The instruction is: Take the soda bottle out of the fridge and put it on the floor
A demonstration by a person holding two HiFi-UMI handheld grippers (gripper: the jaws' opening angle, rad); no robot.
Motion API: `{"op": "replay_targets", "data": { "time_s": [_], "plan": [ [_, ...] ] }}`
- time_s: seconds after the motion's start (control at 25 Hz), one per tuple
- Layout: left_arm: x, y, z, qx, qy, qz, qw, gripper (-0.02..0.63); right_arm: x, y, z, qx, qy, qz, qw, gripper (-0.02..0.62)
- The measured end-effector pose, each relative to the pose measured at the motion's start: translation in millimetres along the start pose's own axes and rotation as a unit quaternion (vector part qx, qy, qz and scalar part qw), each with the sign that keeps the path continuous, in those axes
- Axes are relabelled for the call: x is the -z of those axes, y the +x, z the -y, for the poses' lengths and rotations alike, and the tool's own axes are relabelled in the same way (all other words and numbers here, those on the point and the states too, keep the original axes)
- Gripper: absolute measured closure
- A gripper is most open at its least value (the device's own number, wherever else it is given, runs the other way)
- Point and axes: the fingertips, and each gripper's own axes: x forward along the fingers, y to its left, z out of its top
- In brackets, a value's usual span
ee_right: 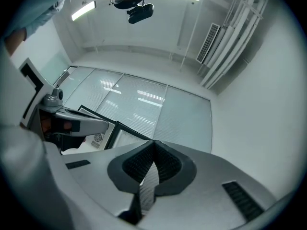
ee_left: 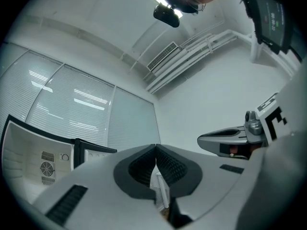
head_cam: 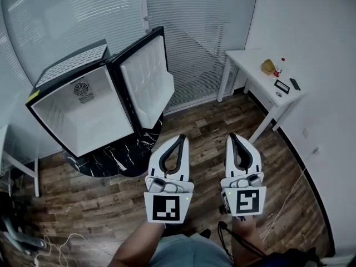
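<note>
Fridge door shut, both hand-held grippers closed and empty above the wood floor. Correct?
No. The head view shows the fridge door standing wide open, not shut. The rest stands: the left hand-held gripper and right hand-held gripper are both closed and empty above the wood floor.
</note>
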Motion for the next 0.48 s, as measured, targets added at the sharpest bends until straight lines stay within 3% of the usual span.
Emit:
{"op": "replay_targets", "data": {
  "time_s": [0.16, 0.48],
  "plan": [
    [-2.8, 1.4, -4.7, 0.001, 0.015, 0.002, 0.9999, 0.589, -4.3, 3.7, 0.0, 0.002, -0.003, 0.008, 1.0, 0.584],
    [-6.7, 1.7, -6.6, -0.003, 0.005, 0.009, 0.9999, 0.589, -10.4, 6.1, -2.2, 0.001, -0.006, 0.019, 1.0, 0.584]
  ]
}}
